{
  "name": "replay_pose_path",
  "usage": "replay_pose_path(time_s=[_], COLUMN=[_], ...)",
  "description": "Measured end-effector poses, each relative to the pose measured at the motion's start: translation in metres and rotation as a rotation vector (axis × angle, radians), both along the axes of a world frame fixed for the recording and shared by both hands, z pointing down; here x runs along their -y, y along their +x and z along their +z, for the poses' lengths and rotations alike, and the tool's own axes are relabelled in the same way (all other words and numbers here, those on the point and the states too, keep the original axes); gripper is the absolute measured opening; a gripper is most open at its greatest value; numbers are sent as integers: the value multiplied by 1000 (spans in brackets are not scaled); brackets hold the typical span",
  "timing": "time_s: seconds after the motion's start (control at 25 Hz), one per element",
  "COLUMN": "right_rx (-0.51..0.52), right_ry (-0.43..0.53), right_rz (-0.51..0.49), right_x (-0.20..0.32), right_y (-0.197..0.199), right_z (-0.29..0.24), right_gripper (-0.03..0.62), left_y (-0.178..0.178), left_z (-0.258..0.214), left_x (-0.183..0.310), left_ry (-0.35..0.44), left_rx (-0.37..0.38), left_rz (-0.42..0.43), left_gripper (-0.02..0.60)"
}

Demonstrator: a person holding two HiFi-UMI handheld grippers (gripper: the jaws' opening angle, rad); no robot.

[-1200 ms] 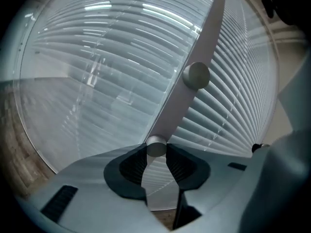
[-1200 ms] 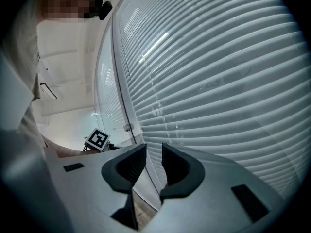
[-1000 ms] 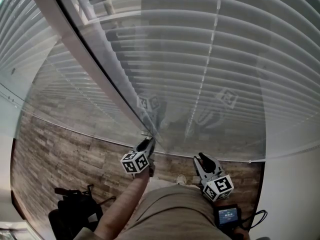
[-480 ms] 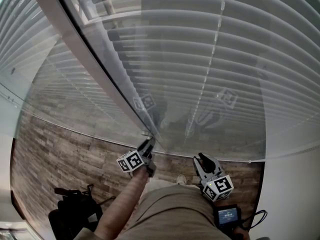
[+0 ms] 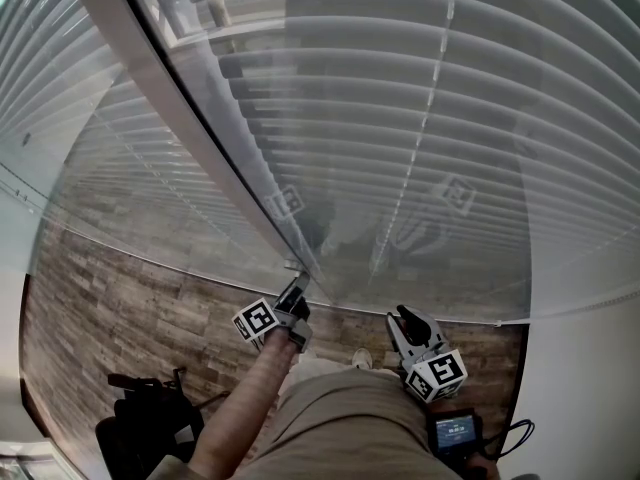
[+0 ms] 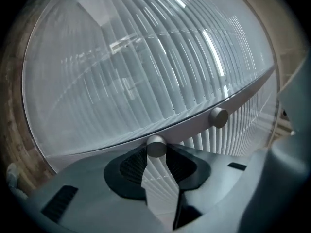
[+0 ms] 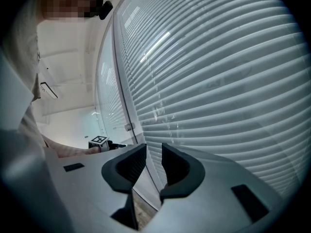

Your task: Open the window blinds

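White slatted blinds point(image 5: 450, 118) hang behind glass on both sides of a grey window frame bar point(image 5: 200, 148). In the left gripper view a small round grey knob point(image 6: 156, 146) sticks out of that bar, and my left gripper point(image 6: 156, 154) is shut on it, pads on either side. A second knob point(image 6: 219, 117) sits further along the bar. In the head view the left gripper point(image 5: 297, 286) reaches the bar's lower end. My right gripper point(image 5: 403, 315) hangs close to the glass and holds nothing; its jaws point(image 7: 153, 166) stand slightly apart, pointing at the slats point(image 7: 218, 81).
A wood-plank floor point(image 5: 120, 318) runs below the window. Black equipment point(image 5: 145, 418) stands on it at the lower left. A small device with a lit screen point(image 5: 455, 430) hangs at the person's right hip. A white wall point(image 5: 590, 388) lies to the right.
The left gripper has rolled about the knob, and its marker cube has swung to the left. The right gripper has stayed where it was.
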State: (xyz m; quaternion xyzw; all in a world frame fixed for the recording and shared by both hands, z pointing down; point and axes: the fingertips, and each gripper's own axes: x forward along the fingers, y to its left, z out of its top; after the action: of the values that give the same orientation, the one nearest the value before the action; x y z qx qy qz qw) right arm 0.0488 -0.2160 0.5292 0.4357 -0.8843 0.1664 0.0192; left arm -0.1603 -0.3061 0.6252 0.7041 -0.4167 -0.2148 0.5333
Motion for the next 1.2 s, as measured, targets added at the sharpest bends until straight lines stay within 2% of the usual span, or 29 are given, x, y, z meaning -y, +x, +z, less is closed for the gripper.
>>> replay_pose_path(time_s=[0.16,0.4,0.52,0.64,0.68,0.76,0.88,1.04,1.12,1.2], right_rx=[10,3,6,-2,-3,1,4,7,12,11], right_ry=[-4,10,4,7,7,5,8,8,7,6], right_rz=[3,-2,-2,0,0,0,5,8,9,9], right_x=[-2,-3,-4,-5,-5,-6,-7,-8,-8,-8], right_y=[1,0,0,0,0,0,2,3,4,4], right_z=[2,1,0,0,0,0,-1,0,0,1], right_gripper=[104,104,104,104,104,104,104,104,104,104], left_y=[2,0,-1,-2,-2,-1,0,-3,-2,-2], left_z=[-3,-2,-3,-7,-8,-7,1,0,-2,-2], left_x=[0,1,1,1,0,-2,-8,-11,-10,-8], left_ry=[-3,-19,-10,27,43,69,110,224,264,277], left_rx=[-149,-292,-303,-242,-192,-26,345,878,1076,1210], left_rz=[-16,-43,-53,-62,-58,-25,54,137,162,171], left_gripper=[137,137,137,137,138,160,206,213,213,213])
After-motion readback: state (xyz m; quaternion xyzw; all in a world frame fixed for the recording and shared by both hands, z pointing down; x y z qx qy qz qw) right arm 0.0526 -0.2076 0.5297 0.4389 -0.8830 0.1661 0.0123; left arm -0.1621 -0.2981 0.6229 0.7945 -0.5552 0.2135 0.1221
